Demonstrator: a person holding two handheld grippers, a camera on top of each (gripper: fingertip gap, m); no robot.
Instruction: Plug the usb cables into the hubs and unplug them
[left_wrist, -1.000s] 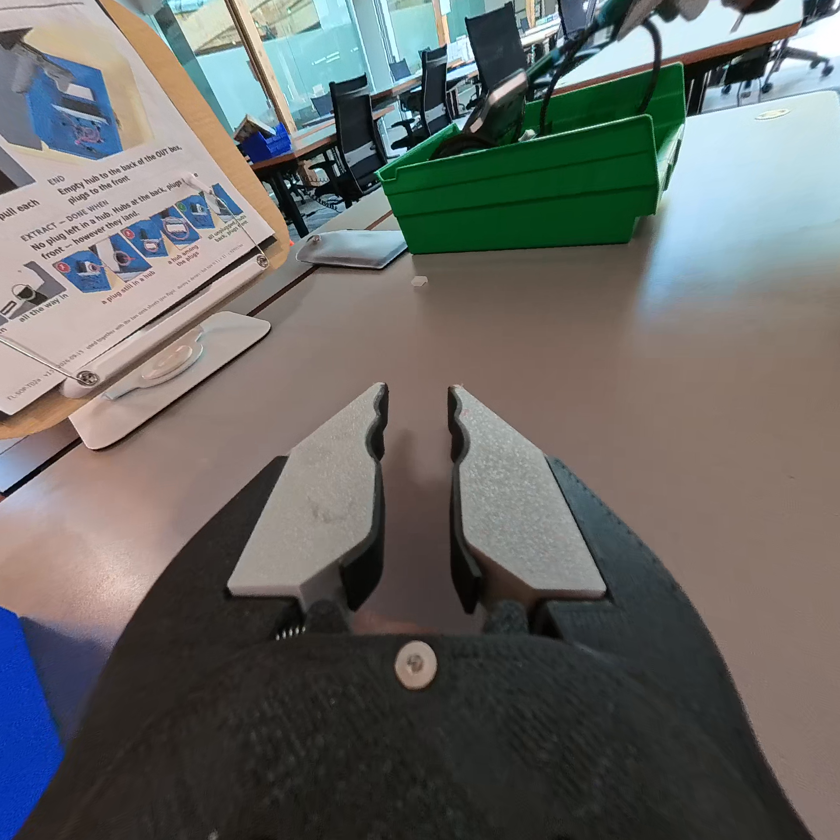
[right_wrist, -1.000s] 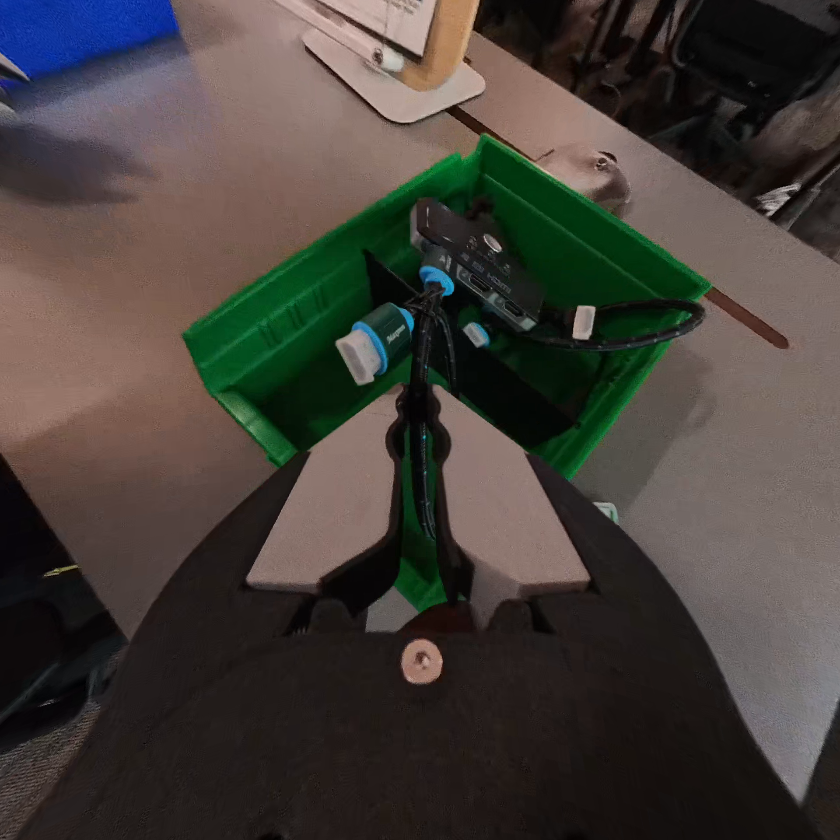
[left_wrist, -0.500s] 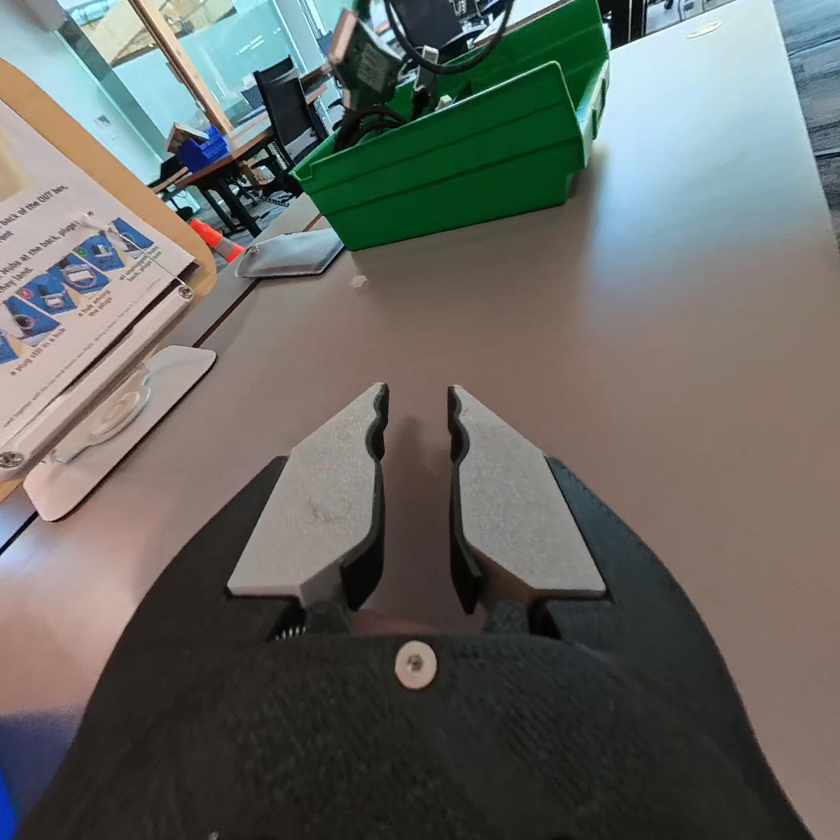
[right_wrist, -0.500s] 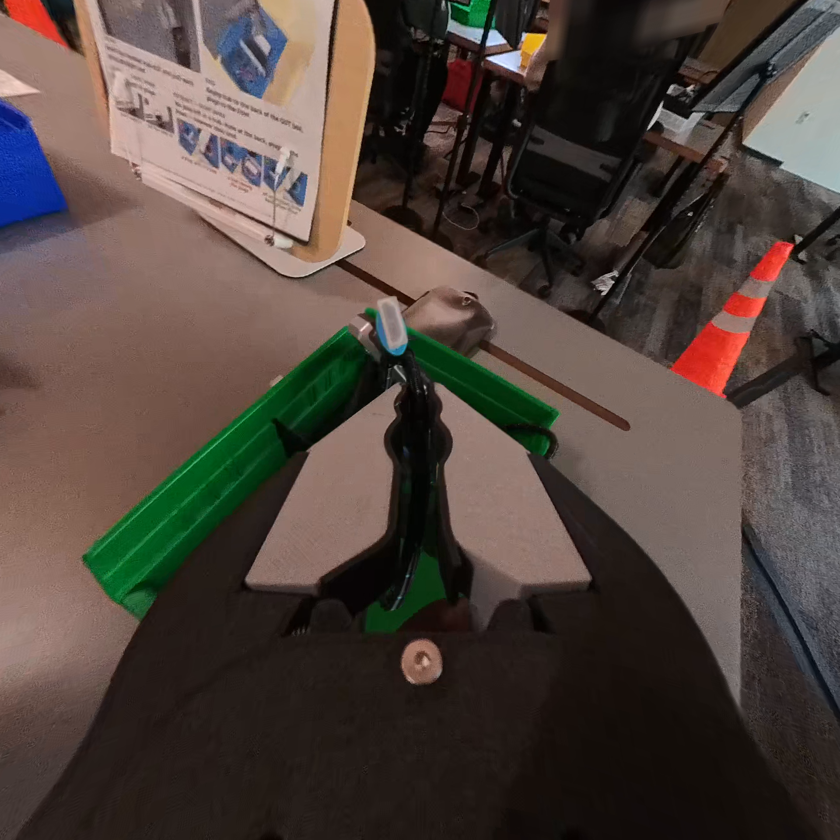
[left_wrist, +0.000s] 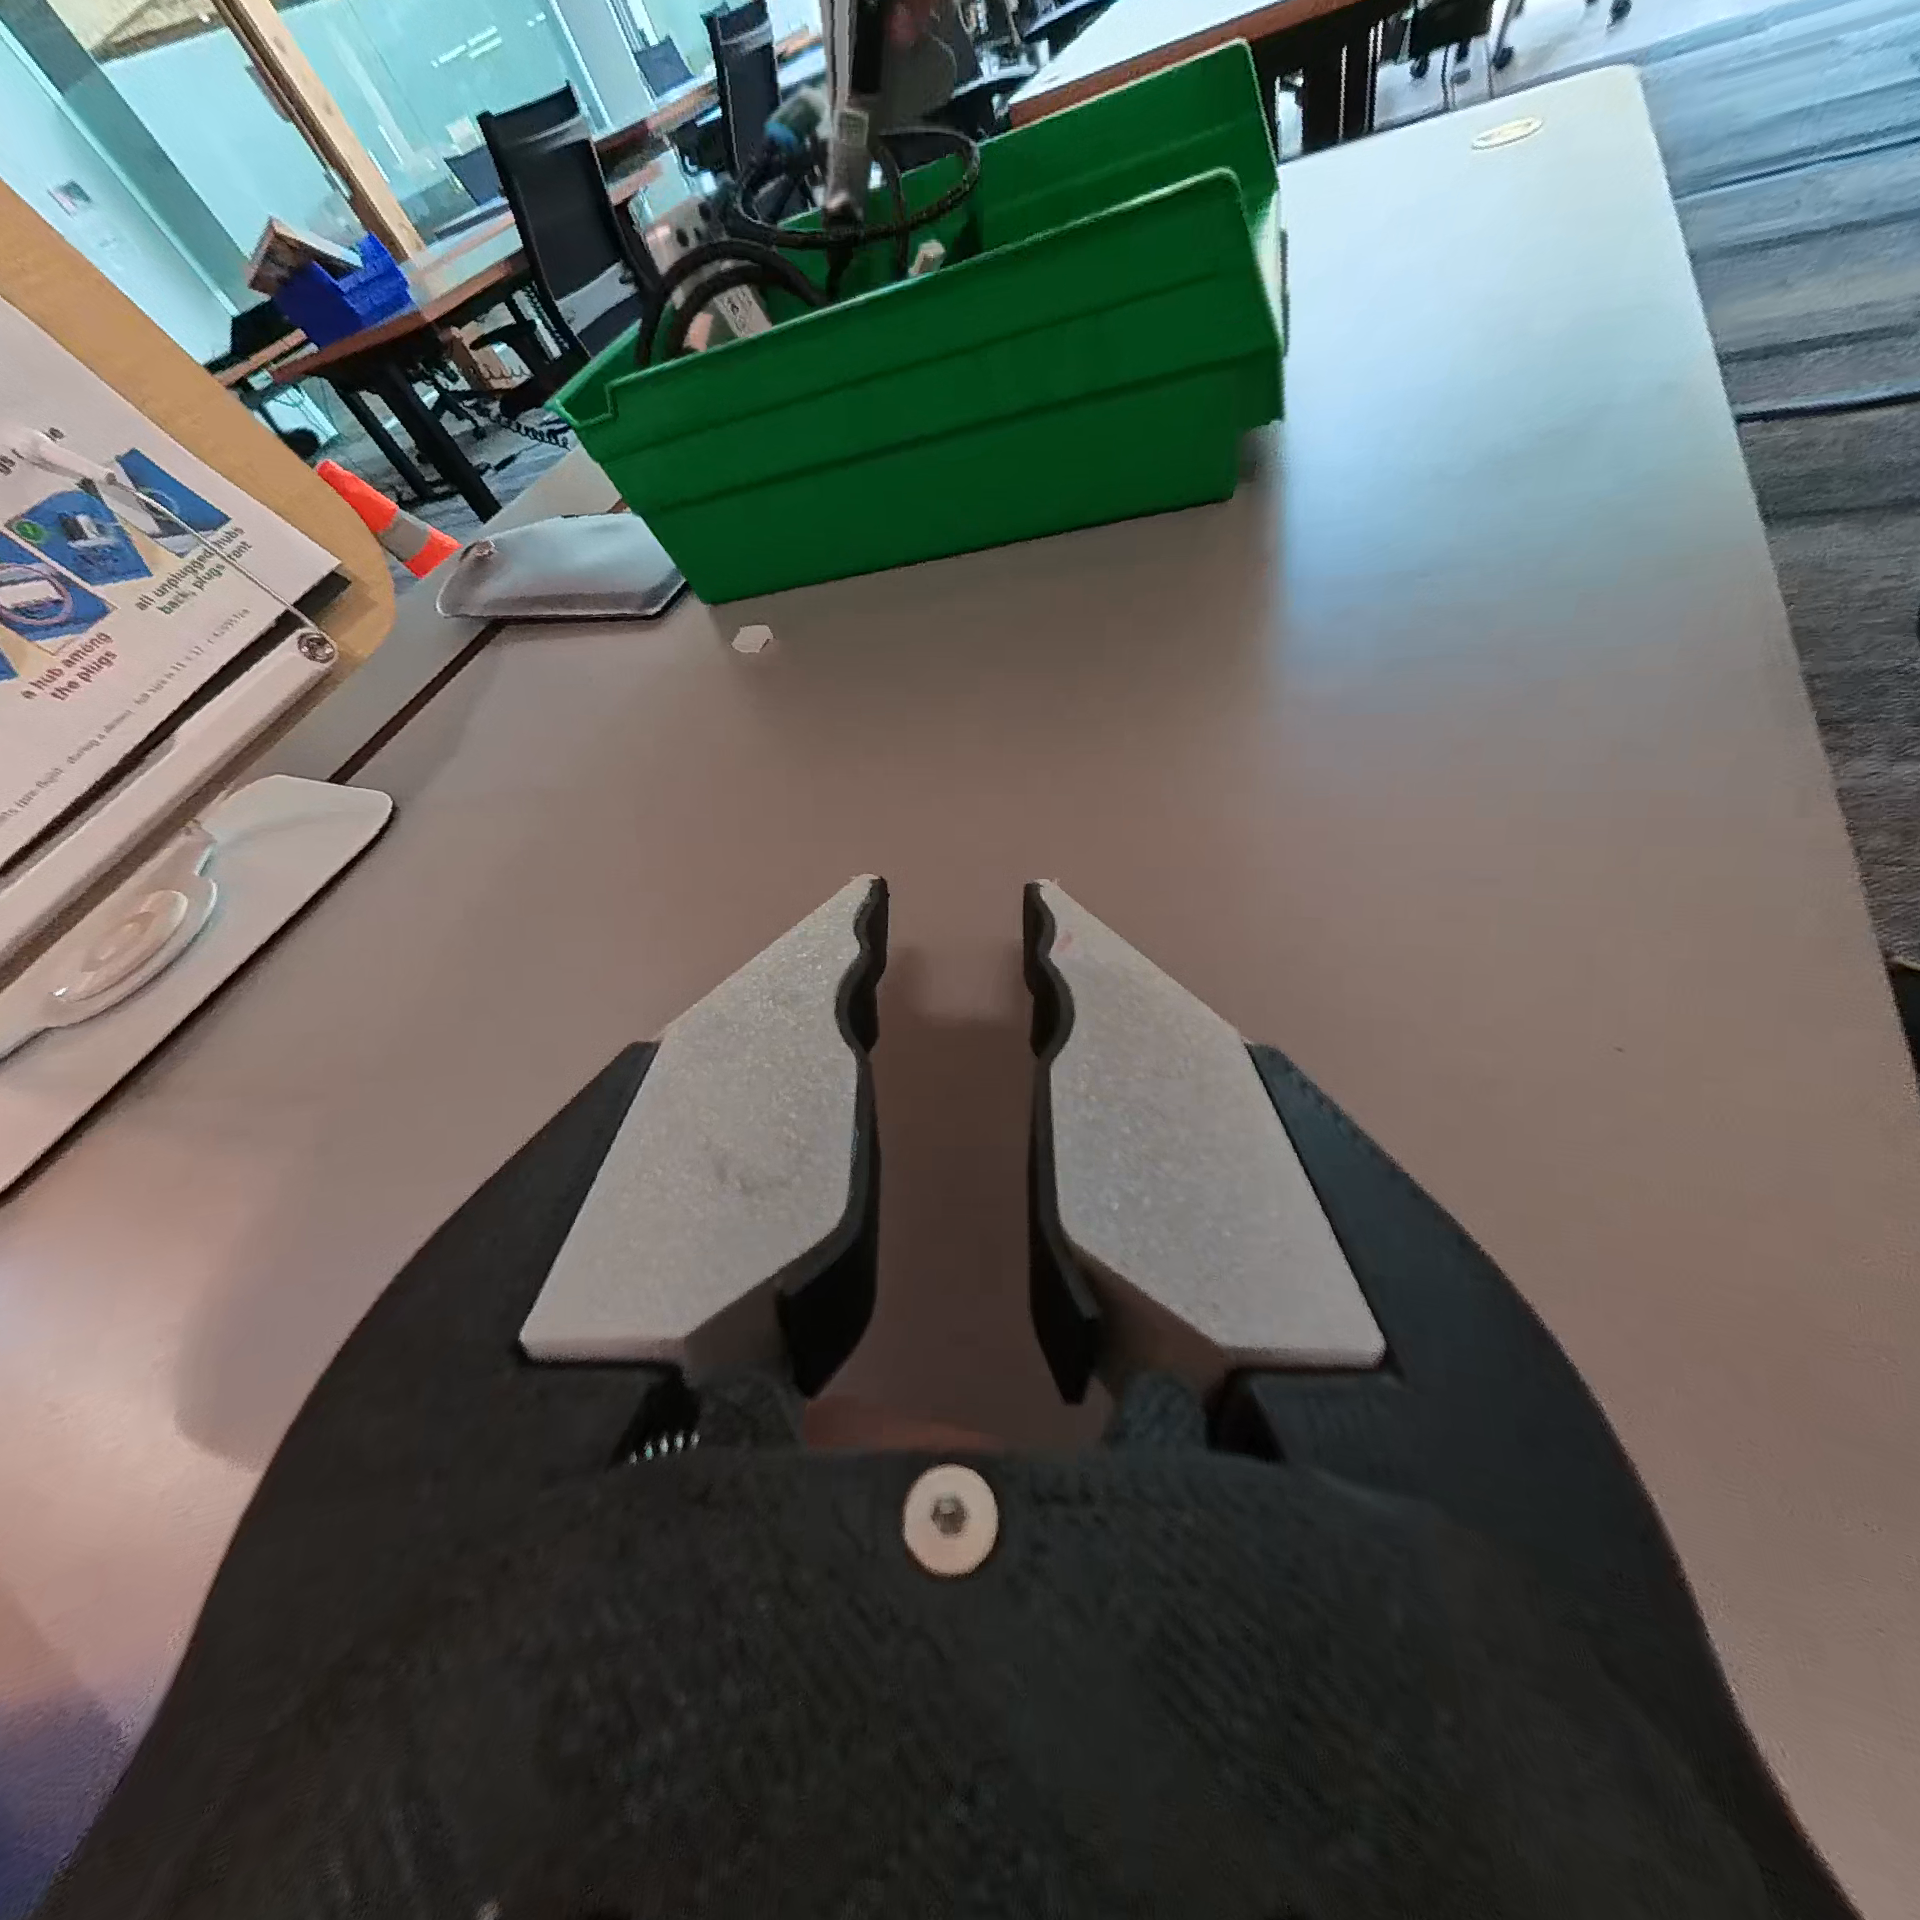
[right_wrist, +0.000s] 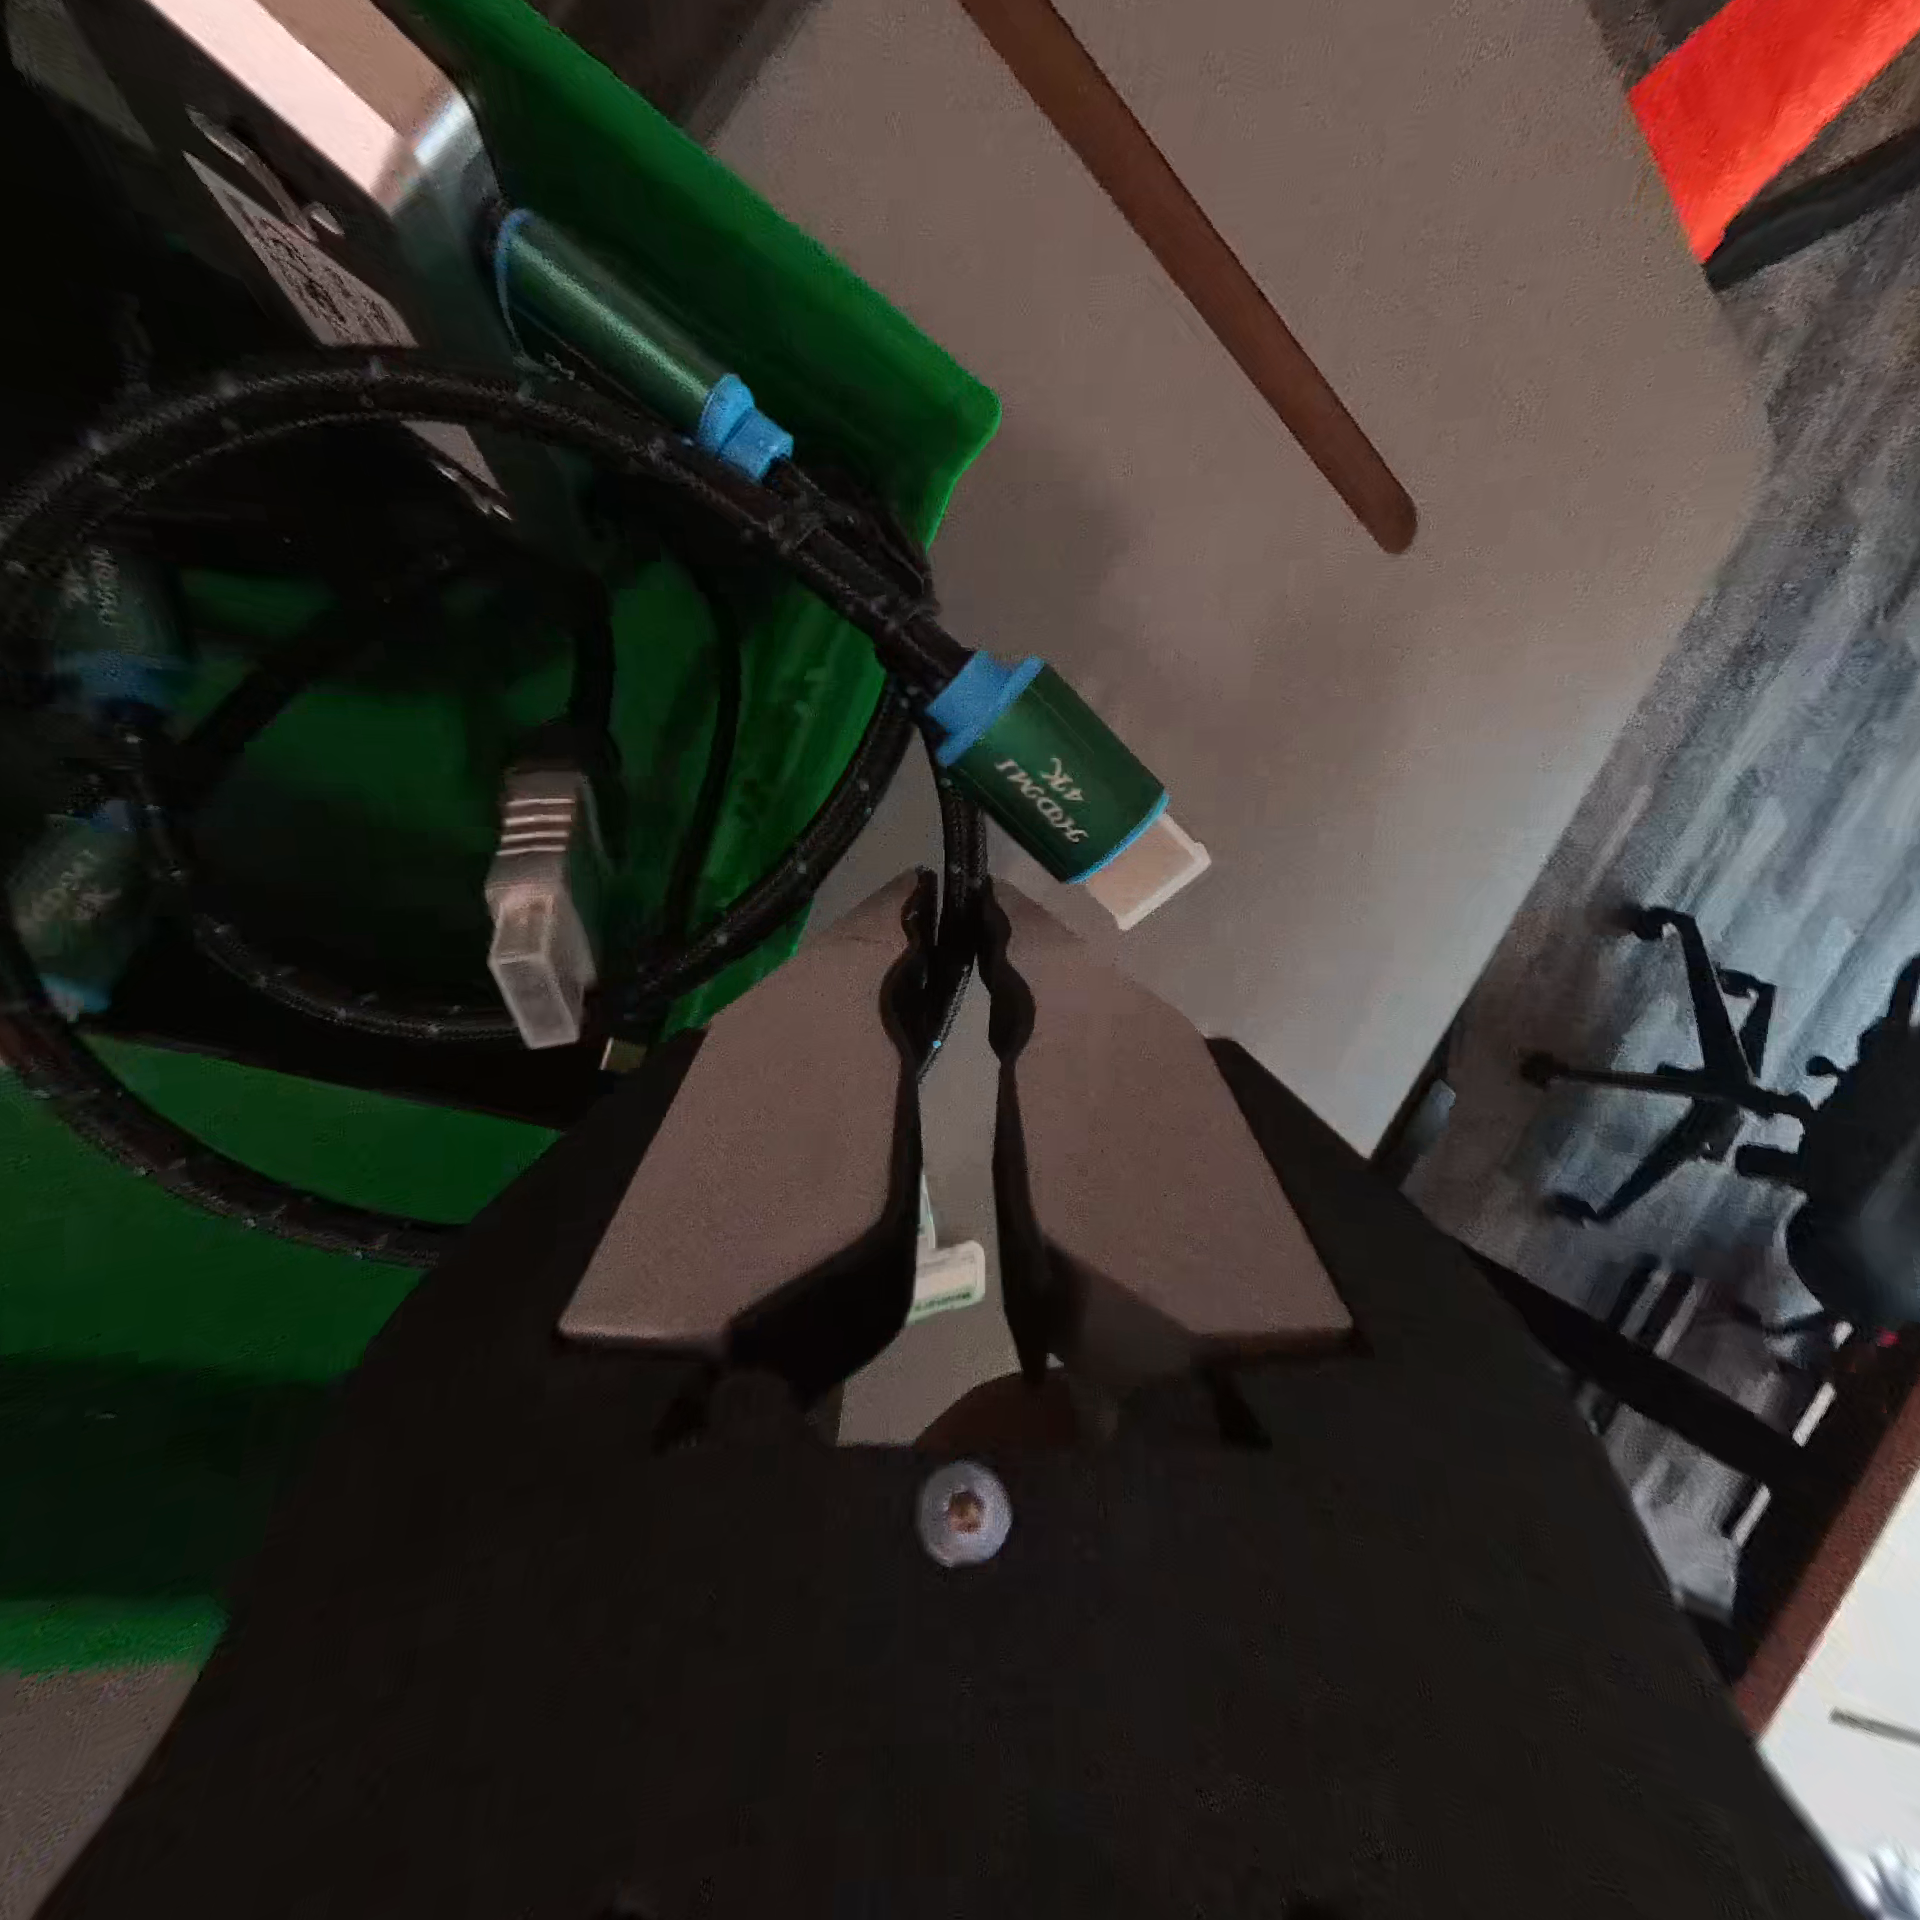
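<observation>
Lifted now, braided black cable (right_wrist: 727, 488) with green plug (right_wrist: 1049, 779).

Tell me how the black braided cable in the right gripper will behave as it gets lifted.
Likely floppy: the braided cable curves in loose loops from the right gripper, which pinches it. Its green plug hangs free beside the fingertips, so it will probably swing. Other loops lie in the green bin tangled with a grey plug, so it may drag them along.

The black device (right_wrist: 281, 239) in the green bin (right_wrist: 748, 343) is cut off and blurred.
</observation>
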